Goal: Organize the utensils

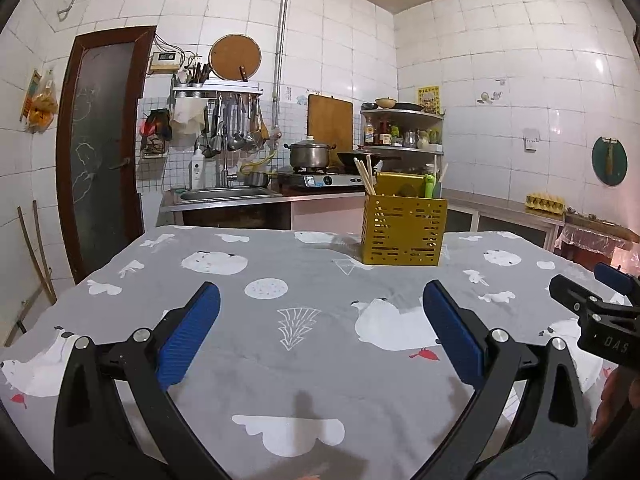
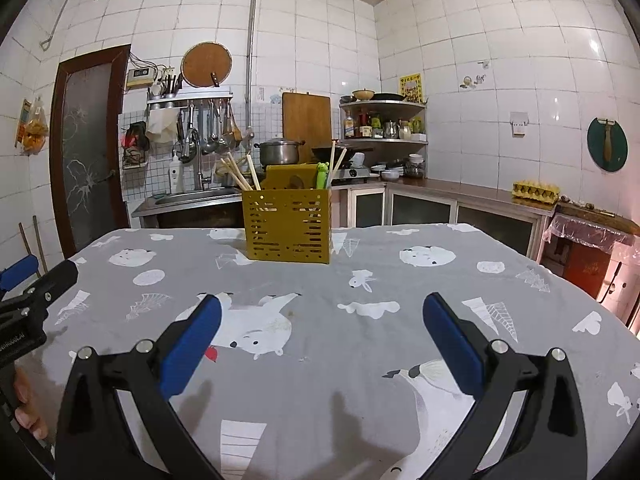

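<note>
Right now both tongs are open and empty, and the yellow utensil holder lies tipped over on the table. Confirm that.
Not quite. The yellow utensil holder stands upright on the table, chopsticks sticking out the top, as the right wrist view shows. The left tongs and right tongs are indeed open and empty.

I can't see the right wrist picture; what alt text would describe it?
Open blue-padded right tongs hover empty above a grey animal-print tablecloth, facing a yellow utensil holder with chopsticks inside. The left tongs show at the left edge.
</note>
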A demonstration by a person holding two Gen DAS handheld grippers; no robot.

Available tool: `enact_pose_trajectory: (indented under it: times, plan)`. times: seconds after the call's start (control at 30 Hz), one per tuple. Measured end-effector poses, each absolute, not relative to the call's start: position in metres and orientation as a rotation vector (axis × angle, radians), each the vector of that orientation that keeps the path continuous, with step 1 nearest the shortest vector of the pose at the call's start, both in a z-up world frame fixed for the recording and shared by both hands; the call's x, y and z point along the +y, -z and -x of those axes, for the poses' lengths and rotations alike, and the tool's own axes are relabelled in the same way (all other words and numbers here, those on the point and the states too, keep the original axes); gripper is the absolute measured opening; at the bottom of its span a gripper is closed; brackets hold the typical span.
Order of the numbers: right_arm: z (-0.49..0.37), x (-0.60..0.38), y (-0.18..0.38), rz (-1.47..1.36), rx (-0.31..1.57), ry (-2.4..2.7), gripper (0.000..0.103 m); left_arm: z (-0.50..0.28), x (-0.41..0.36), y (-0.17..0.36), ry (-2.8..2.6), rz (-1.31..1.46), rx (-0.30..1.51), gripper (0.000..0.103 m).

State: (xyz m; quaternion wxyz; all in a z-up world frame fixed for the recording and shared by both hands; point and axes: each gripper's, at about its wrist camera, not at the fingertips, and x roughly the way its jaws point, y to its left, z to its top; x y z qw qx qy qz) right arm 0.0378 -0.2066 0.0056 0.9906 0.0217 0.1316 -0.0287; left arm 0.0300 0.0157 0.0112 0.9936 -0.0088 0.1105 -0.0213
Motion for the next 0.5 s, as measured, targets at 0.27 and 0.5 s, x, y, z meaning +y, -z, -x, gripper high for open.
enact_pose_trajectory:
  times: [0.27,0.5]
  plan:
    - [-0.0332,-0.2059,-0.0063,-0.039,0.244,0.065,0.098,-0.0258,0.0133,-0.0133,0.036,0.002,0.200,0.098]
    - [-0.0313,-0.2101,-0.0065,-0.056,0.235,0.080,0.098,-0.0245,0.0136,-0.0143,0.035,0.000,0.198,0.098]
